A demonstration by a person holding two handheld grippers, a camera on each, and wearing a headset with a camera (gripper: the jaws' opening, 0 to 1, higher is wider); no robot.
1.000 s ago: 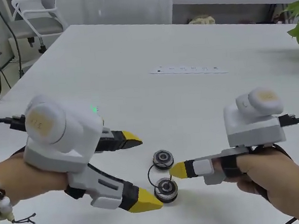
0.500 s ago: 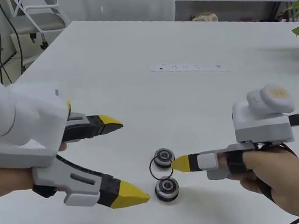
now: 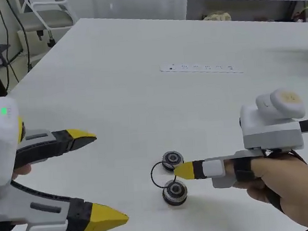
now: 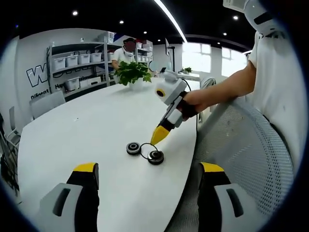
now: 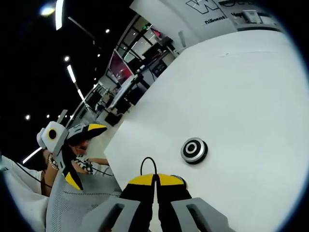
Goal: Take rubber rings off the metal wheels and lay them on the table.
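Right gripper (image 3: 181, 170), jaws closed, seems to pinch one loosened rubber ring (image 3: 152, 173) beside the metal wheels (image 3: 175, 191); left gripper (image 3: 108, 177) gapes empty; laying down remains

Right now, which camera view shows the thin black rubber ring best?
The head view: the rubber ring lies as an open loop, left of the two metal wheels, at the right claw's tip. The left gripper view shows it small, between the wheels. In the right gripper view, just an arc rises past the shut claw.

The far wheel (image 3: 172, 159) lies just behind the near wheel (image 3: 175, 192), ring (image 3: 152, 173) seemingly touching both.
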